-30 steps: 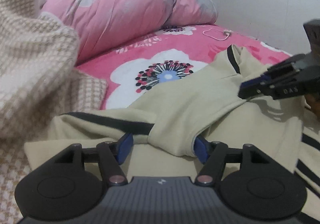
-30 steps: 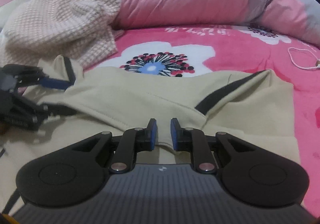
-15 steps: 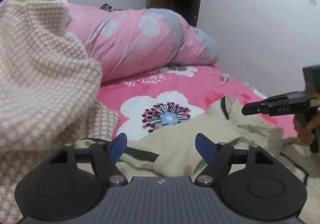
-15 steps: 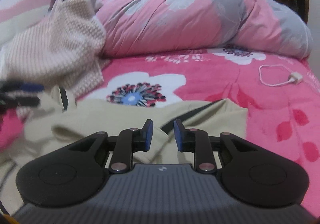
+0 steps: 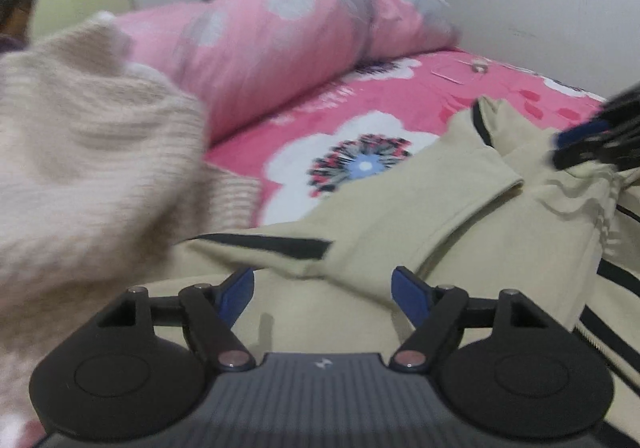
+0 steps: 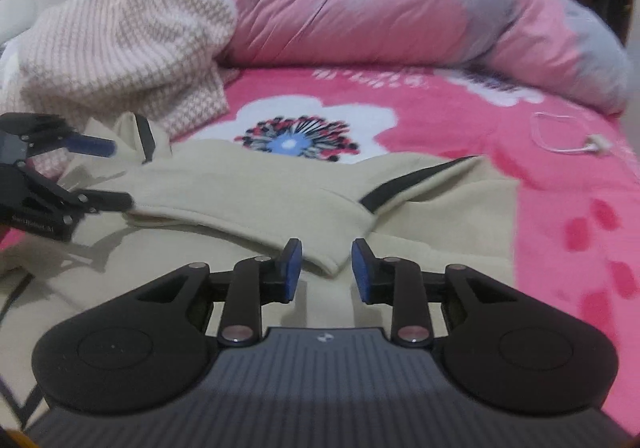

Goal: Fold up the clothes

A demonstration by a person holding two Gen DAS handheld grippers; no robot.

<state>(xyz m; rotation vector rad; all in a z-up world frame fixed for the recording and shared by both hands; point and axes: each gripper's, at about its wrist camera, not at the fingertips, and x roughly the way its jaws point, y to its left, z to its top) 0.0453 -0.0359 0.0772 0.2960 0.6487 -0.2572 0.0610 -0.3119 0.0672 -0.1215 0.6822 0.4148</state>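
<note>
A beige garment (image 5: 400, 224) with black stripes lies spread on the pink bed, one sleeve folded across its body. My left gripper (image 5: 324, 288) hovers over its near left part, jaws wide, with nothing between the blue pads. In the right wrist view it stands at the far left (image 6: 108, 174) above the garment's (image 6: 248, 188) collar end. My right gripper (image 6: 326, 272) has its jaws opening. The sleeve's cuff tip shows in the gap, and the pads do not press on it. In the left wrist view the right gripper (image 5: 560, 150) is a blur at the right edge.
A knitted cream sweater (image 5: 80, 168) is heaped at the left, close to the garment (image 6: 132, 48). A rolled pink and grey quilt (image 6: 400, 8) lies across the back. A white cable (image 6: 568, 140) rests on the flowered sheet (image 6: 560, 208). A person (image 5: 16, 8) sits far left.
The left jaws spread wider and let go of the garment's fold. The right jaws parted from nearly shut, and the right gripper drew back slightly from the cuff.
</note>
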